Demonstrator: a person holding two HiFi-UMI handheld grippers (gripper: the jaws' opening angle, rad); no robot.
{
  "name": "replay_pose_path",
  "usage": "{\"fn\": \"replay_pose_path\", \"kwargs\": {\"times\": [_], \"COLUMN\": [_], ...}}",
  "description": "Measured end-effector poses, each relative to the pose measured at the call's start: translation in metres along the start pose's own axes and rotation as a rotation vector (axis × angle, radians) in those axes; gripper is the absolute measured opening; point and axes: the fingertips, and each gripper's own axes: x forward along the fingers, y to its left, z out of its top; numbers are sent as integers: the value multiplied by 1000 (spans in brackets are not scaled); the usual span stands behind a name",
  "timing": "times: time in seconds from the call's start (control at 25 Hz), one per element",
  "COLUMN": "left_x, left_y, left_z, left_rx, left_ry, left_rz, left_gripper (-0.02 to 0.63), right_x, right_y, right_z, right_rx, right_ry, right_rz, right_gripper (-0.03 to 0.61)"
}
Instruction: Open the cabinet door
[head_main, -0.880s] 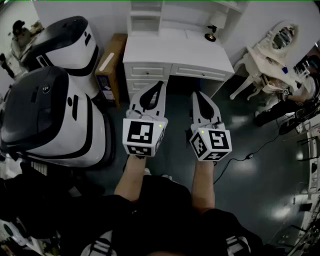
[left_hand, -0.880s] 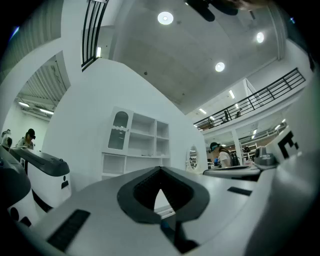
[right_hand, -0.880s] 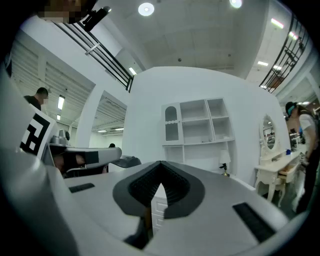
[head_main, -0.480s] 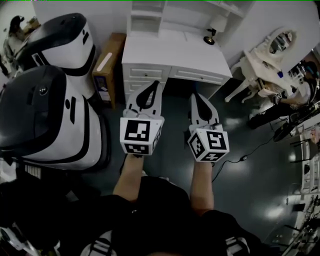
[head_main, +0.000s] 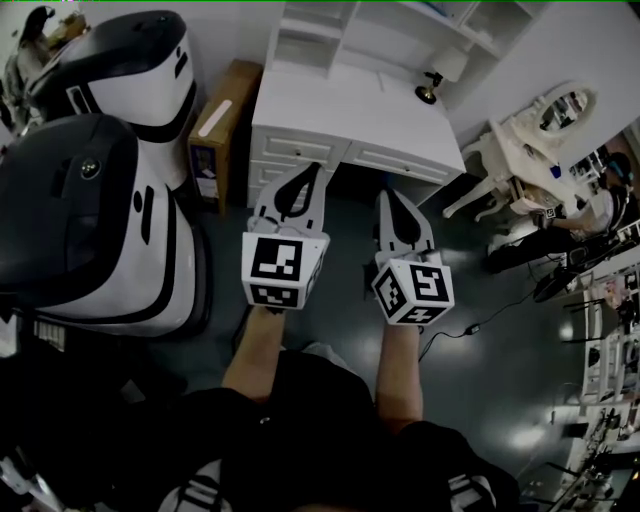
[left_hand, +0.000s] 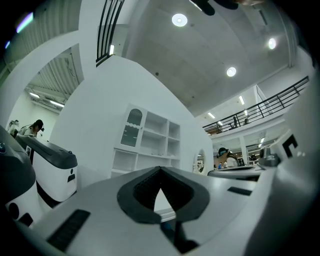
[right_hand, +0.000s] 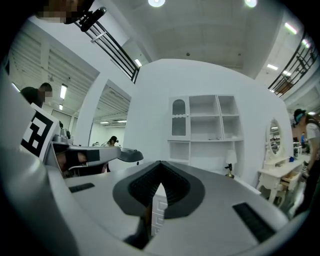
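Here, short of the desk (head_main: 350, 110).
You hold the left gripper (head_main: 317, 168) and right gripper (head_main: 385, 194) closed and empty before its front edge; the arched cabinet door (right_hand: 178, 117) stands shut, upper left of the hutch (right_hand: 210, 125).

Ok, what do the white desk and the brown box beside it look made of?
The white desk: probably painted wood or fibreboard, smooth matte white, panelled drawer fronts. The brown box: likely cardboard, dull tan with a pale strip on top.
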Motion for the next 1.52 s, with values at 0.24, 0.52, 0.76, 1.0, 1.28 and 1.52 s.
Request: {"fn": "replay_pose_path", "kwargs": {"times": [0.24, 0.52, 0.76, 1.0, 1.28, 1.52], "left_x": [-1, 15, 36, 74, 137, 194], "left_y": [21, 26, 28, 31, 30, 36], "left_z": [-8, -13, -26, -32, -24, -30], "left_rx": [-7, -10, 20, 62, 82, 84], "left_ry": [14, 21, 45, 54, 35, 29], "left_rz": [23, 39, 35, 43, 52, 83], "left_gripper": [11, 11, 11, 11, 11, 11], "right_x": [16, 32, 54, 87, 133, 186], "right_y": [12, 1, -20, -44, -88, -120], "right_z": [-5, -8, -23, -27, -13, -17], "right_rx": [-10, -16, 36, 73, 84, 90], "right_ry": [9, 21, 7, -31, -64, -61], "right_rz": [22, 38, 24, 47, 73, 134], "right_gripper": [18, 18, 18, 18, 18, 18]}}
